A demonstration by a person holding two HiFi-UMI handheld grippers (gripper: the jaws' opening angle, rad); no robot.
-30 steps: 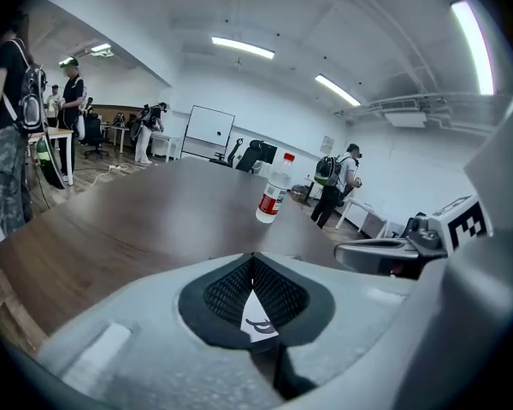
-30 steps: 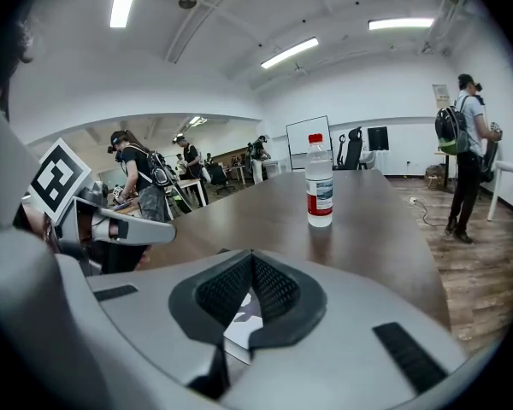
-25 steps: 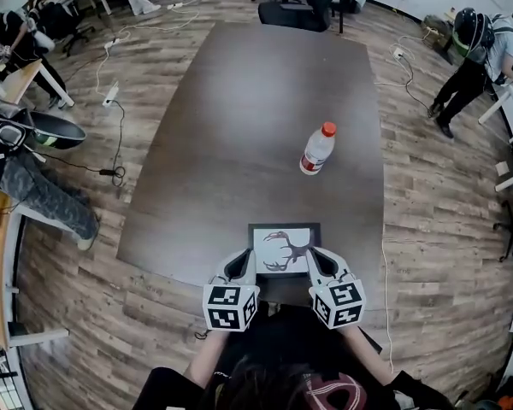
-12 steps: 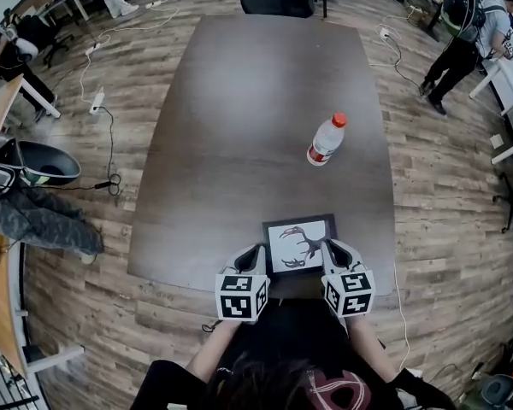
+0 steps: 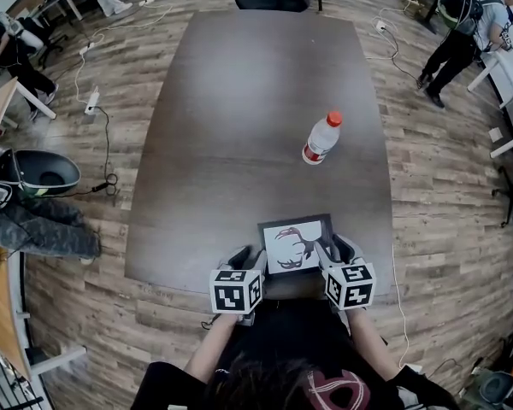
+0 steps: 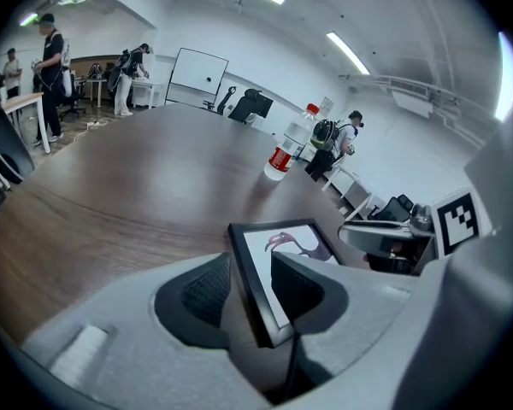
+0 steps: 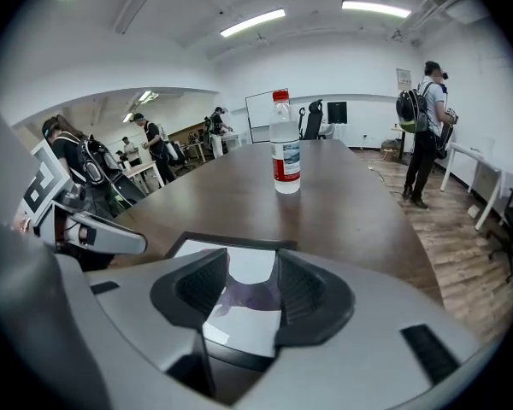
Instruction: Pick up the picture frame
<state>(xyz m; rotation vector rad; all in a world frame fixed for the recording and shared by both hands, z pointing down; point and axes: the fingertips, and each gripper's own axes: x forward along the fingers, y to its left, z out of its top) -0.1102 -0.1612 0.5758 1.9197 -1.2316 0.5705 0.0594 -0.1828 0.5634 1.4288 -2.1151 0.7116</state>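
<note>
In the head view, the frame [image 5: 297, 244] lies flat on the dark worktop [image 5: 239, 126] at lower centre, close to the worktop's near edge, with a drawing of antlers on its white picture. The left gripper [image 5: 250, 259] sits at the frame's left side and the right gripper [image 5: 335, 253] at its right side. A bottle [image 5: 319, 139] with a red cap stands upright well above the frame, right of centre. In the left gripper view, the jaws of the left gripper [image 6: 250, 261] have just been opening and stand wide. The black edge of the frame [image 6: 289, 242] runs up between them, with a gap showing at the left pad. The bottle [image 6: 282, 156] is at upper centre on the worktop [image 6: 137, 186]. In the right gripper view, the jaws of the right gripper [image 7: 252, 267] have likewise just been opening and stand wide. The frame [image 7: 239, 319] lies between and below them, its white picture showing in the gap. The bottle [image 7: 285, 156] stands at centre, farther along the worktop [image 7: 342, 203].
</note>
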